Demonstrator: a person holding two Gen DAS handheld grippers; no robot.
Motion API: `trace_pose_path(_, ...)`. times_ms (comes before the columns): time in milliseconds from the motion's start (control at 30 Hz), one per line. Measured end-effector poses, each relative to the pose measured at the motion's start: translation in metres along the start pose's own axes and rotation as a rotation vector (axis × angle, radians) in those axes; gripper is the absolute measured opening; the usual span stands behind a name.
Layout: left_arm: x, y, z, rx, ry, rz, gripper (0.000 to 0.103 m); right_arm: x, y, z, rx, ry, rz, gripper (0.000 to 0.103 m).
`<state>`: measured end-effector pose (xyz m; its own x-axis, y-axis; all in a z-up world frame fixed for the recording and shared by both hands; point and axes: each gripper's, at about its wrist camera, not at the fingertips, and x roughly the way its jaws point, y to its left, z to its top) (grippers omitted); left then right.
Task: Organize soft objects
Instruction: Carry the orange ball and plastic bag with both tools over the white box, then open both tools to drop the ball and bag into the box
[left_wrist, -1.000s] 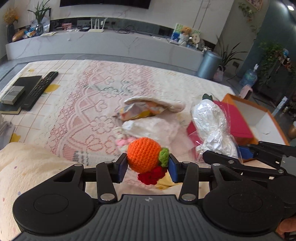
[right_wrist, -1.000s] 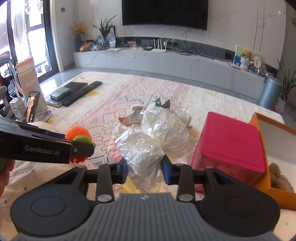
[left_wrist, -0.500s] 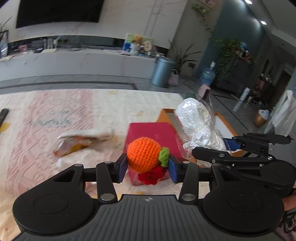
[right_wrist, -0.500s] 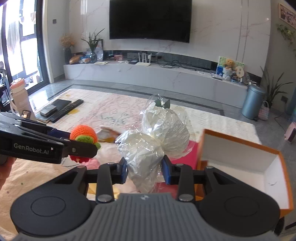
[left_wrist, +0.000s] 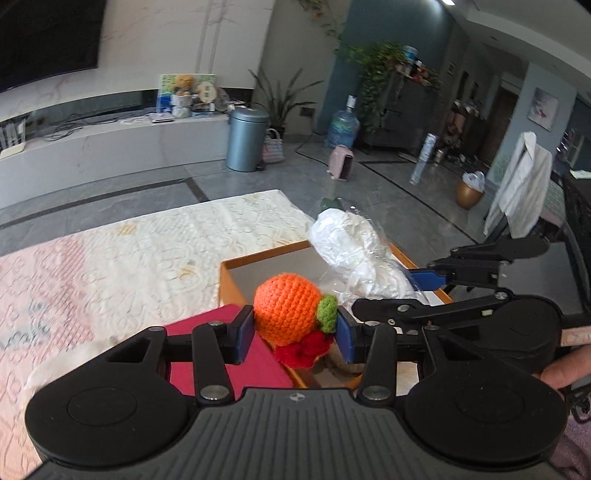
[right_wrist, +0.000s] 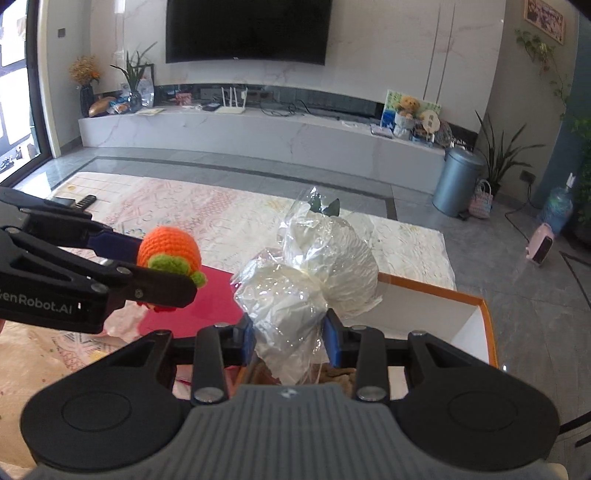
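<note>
My left gripper (left_wrist: 295, 328) is shut on an orange crocheted toy (left_wrist: 286, 308) with a green leaf and a red part below. It hangs over the near edge of an open orange-rimmed box (left_wrist: 258, 258). My right gripper (right_wrist: 290, 338) is shut on a white soft toy wrapped in clear plastic (right_wrist: 306, 273), held above the same box (right_wrist: 476, 317). In the right wrist view the orange toy (right_wrist: 170, 249) sits to the left in the left gripper (right_wrist: 162, 273). In the left wrist view the wrapped toy (left_wrist: 358, 258) is to the right, in the right gripper (left_wrist: 417, 288).
A red lid or box (left_wrist: 236, 365) lies left of the orange box, also in the right wrist view (right_wrist: 218, 299). Brown plush (right_wrist: 336, 373) lies inside the box. A lace cloth (left_wrist: 129, 251) covers the table. A remote (right_wrist: 83, 201) lies far left.
Both grippers have swung right with their toys, from over the cloth and red lid to over the open box. Both grips are unchanged.
</note>
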<state>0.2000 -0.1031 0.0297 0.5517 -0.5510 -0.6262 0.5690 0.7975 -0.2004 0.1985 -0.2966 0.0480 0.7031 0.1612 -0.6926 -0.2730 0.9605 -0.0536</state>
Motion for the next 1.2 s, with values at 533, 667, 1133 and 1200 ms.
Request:
trace_pose_path(533,0.100,-0.014,0.010,0.237,0.178,-0.026,0.051,0.105,-0.057,0.002,0.005,0.233,-0.031,0.037)
trace_pose_path(667,0.122,-0.019,0.001,0.275,0.216,-0.016,0.051,0.129,-0.072,-0.005,-0.003,0.298,-0.037,0.037)
trace_pose_path(1133,0.165,-0.024,-0.001,0.316,0.267,0.063,0.052,0.169,-0.086,-0.024,-0.031,0.371,-0.024,0.041)
trace_pose_path(1200,0.166,-0.023,-0.002,0.313,0.270,0.060,0.052,0.168,-0.086,-0.025,-0.033,0.368,-0.024,0.041)
